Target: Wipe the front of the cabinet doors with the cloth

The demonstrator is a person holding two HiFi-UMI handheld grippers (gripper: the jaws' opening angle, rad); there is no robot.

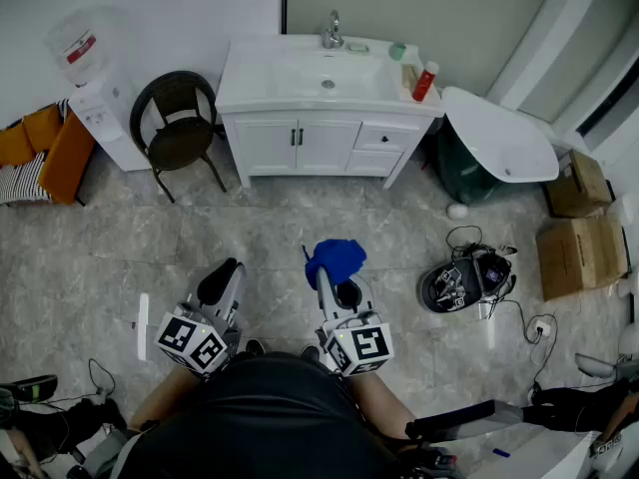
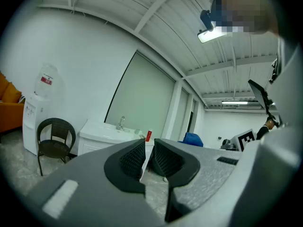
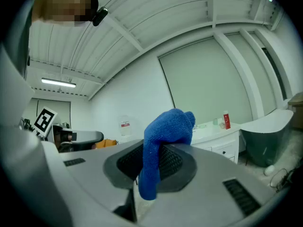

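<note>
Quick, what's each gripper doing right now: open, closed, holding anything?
Left gripper: closed, nothing between its jaws.
Right gripper: closed on the blue cloth.

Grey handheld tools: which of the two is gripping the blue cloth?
The right grey tool: the fluffy blue cloth is pinched between its jaws and flops over them. The left grey tool has its jaws shut on nothing.

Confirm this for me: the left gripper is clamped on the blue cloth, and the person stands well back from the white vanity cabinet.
Wrong gripper. It is the right gripper that is clamped on the blue cloth, as the right gripper view shows; the left gripper is shut on nothing. The person does stand well back from the white vanity cabinet.
</note>
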